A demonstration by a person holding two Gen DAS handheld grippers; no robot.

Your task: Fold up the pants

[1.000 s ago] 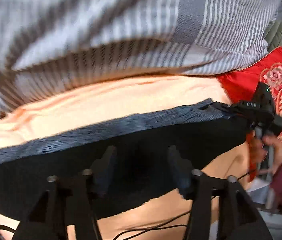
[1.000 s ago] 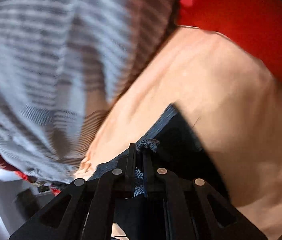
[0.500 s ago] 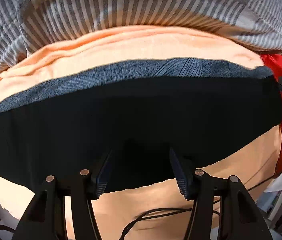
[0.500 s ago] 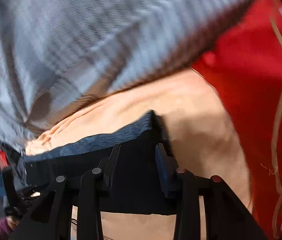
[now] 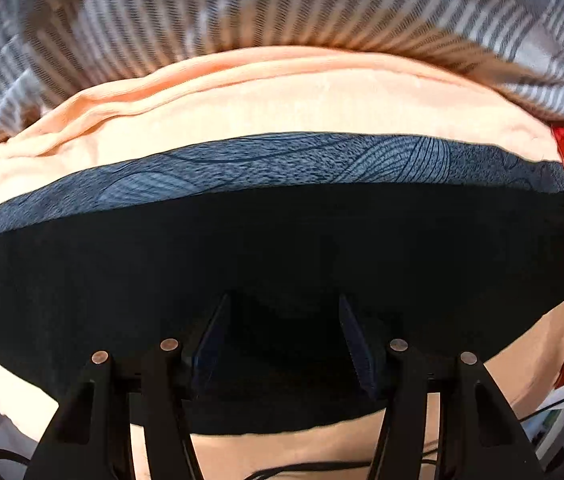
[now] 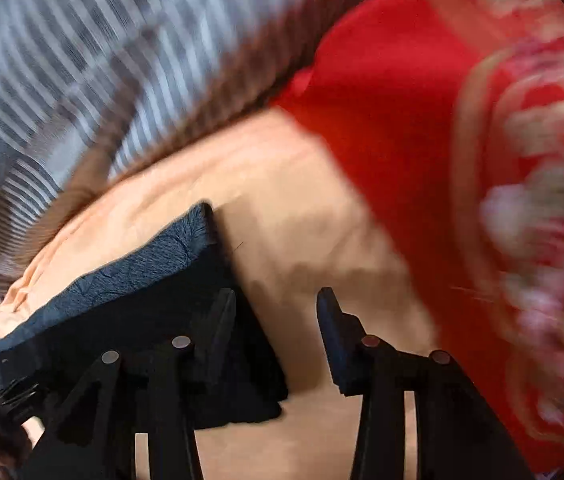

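Two grippers hang over one pair of dark pants (image 5: 274,248) lying flat on a peach sheet (image 5: 282,100). No box, basket or other holder shows in either view; the sheet alone bears the garment. The pants run in a wide band across the left wrist view, with a blue-grey patterned waistband (image 5: 282,160) along the far edge. A grey striped blanket (image 5: 282,4) bunches beyond the sheet, and a red patterned cloth (image 6: 421,100) lies off to the right.

The left gripper (image 5: 282,320) stands with its jaws apart above the black fabric, nothing pinched between them. The right gripper (image 6: 278,312) is opening: its jaws are spread, its left finger over the pants' corner (image 6: 202,280) and its right finger over bare sheet, with no cloth clamped. That view is blurred.
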